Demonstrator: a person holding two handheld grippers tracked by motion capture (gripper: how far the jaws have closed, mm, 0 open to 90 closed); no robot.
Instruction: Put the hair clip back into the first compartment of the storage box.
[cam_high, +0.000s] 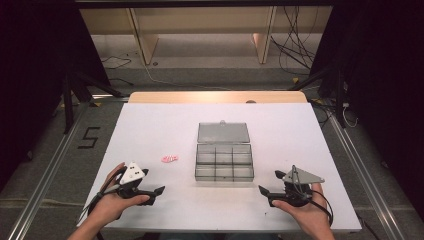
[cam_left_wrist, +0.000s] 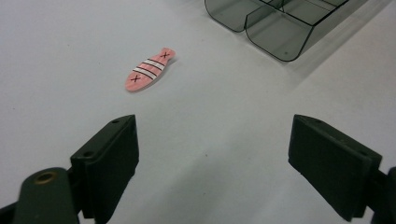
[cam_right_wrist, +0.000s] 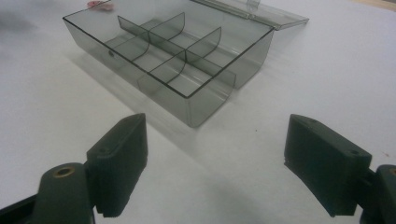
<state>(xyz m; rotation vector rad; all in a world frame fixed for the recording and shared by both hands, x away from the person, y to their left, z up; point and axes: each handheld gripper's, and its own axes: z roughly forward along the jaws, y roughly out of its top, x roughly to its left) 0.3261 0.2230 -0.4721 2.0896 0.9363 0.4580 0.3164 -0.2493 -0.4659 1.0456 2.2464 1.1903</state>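
Centrally: lidded compartment box (cam_high: 224, 162) opened on white surface (cam_high: 150, 130) | pink fish (cam_left_wrist: 148, 69) laid beside | left gripper (cam_high: 156, 192), right gripper (cam_high: 269, 183): fingers spread wide, nothing held.

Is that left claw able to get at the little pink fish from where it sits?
Probably yes. The left claw is open, and bare white table lies between it and the pink fish, which lies flat beside the open compartment box, apart from it.

Looks like a lab recording setup: white tabletop (cam_high: 150, 130) ringed by dark curtains (cam_high: 30, 60), tripod legs (cam_high: 75, 95), floor rails (cam_high: 45, 170), loose cables (cam_high: 295, 45), taped "5" (cam_high: 89, 137) on grey carpet.
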